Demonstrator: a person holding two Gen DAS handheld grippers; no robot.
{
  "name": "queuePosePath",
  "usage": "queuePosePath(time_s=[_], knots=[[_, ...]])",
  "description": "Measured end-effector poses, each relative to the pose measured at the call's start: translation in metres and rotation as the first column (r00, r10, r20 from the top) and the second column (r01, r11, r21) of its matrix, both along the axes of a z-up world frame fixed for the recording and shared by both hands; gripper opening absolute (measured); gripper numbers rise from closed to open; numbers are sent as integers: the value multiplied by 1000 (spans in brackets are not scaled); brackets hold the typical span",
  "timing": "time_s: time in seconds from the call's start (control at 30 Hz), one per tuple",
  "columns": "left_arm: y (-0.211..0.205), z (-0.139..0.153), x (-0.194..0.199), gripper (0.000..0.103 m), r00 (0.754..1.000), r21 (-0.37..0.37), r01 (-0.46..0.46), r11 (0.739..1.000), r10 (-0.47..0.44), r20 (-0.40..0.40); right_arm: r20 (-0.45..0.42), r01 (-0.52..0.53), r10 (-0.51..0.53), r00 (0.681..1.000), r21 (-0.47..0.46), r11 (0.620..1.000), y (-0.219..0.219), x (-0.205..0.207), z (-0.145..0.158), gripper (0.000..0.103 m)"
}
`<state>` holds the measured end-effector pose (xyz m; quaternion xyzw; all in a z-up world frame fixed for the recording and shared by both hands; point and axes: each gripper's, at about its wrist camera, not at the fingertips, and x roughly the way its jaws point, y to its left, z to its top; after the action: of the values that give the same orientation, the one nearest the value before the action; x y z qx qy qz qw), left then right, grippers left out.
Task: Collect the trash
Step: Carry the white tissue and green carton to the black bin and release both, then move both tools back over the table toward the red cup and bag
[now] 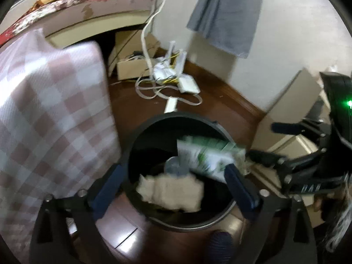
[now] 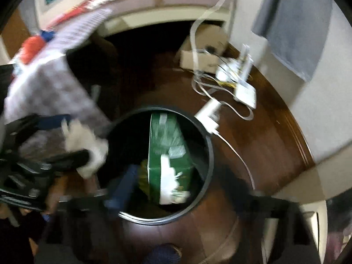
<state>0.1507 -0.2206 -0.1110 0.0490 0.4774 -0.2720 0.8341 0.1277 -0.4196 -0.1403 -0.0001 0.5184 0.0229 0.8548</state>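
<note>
Over the black bin (image 1: 176, 220), both grippers are pointing steeply down into its mouth. L gripper (image 1: 173, 182) is standing wide open w/ nothing pressed between its blue fingers (image 1: 107, 187); a crumpled pale wad of paper (image 1: 170, 192) is sitting in the gap, blurred, apparently loose and dropping toward the bin. R gripper (image 2: 176, 189) is also looking wide open, one blue finger (image 2: 123, 187) visible, the other side too dark & smeared to make out; no pad is pressing on anything. Green carton (image 2: 168, 154) is lying tilted inside the bin, one end leaning up near the rim, w/ a white scrap (image 2: 169, 182) over its lower end.

Risks, as a judgement:
- Paper wad is hanging near the front rim in the L view, so it may be clipping the edge and landing on the wood floor (image 1: 220, 101).
- Carton is propped high; more trash landing on it could be sliding off or jamming the opening.
- Checked cloth (image 1: 50, 118) is draping just beside the bin on the L side; a low finger could be snagging it and dragging it in.
- Cables & white adapters (image 1: 173, 81) are lying just behind the bin; one plug block (image 2: 209, 114) is almost touching the rim, so nudging the bin may be tugging them.
- Heavy blur means both hands are moving fast, so a finger knocking the rim and tipping the bin is possible.
</note>
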Motion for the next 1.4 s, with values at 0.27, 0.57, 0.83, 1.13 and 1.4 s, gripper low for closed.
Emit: queuePosePath(time_s=[0.27,0.57,0.83,1.13,1.4], knots=[[16,-3,6,101,996,21,-79,997,79,30,-17,85,-86,996,-46,995,-18,9,0,102],[25,12,7,101,993,18,-95,995,94,70,12,33,-33,999,-62,998,3,12,12,102],[30,27,5,101,990,17,-94,995,91,105,30,17,-14,999,-70,997,15,7,23,102],[51,55,-4,101,980,8,-120,993,117,163,93,-30,37,995,-75,997,41,5,53,102],[99,78,-13,102,950,-9,-213,977,210,230,166,-112,122,978,-69,991,83,15,82,102]])
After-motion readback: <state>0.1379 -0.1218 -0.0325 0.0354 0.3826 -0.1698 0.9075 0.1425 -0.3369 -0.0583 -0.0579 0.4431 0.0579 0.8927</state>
